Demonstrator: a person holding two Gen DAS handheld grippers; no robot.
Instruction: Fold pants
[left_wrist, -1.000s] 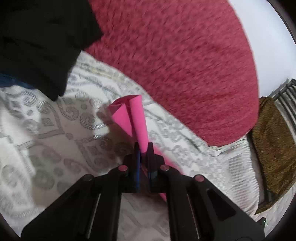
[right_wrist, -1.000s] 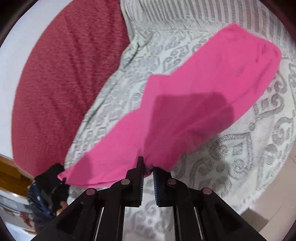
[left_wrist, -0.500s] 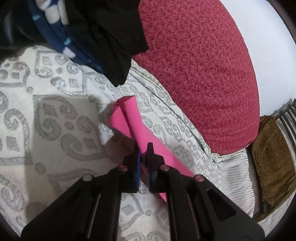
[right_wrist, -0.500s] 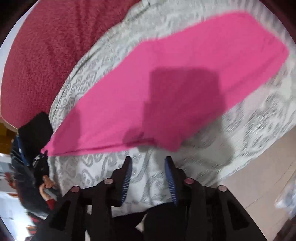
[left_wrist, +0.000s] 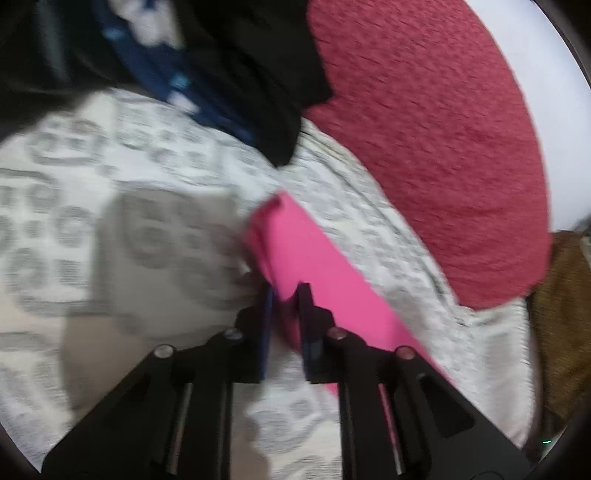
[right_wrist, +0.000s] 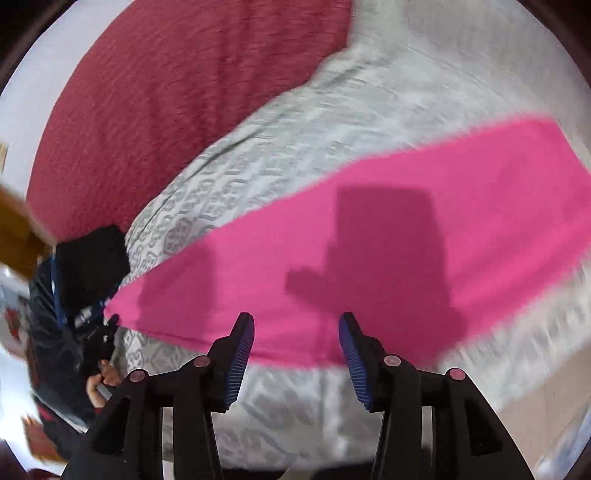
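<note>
The pink pants now lie flat along the patterned bedspread, beside the red blanket. Our right gripper has just opened and released them – nothing sits between its jaws. Our left gripper has just been opening too, the leg end between its loosened fingers, so we judge this fold laid.

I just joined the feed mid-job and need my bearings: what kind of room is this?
Most likely a bedroom. The pink pants lie flat on a bed with a grey-patterned bedspread, a big red cushion sits at its far side, and a heap of dark clothes waits nearby.
</note>
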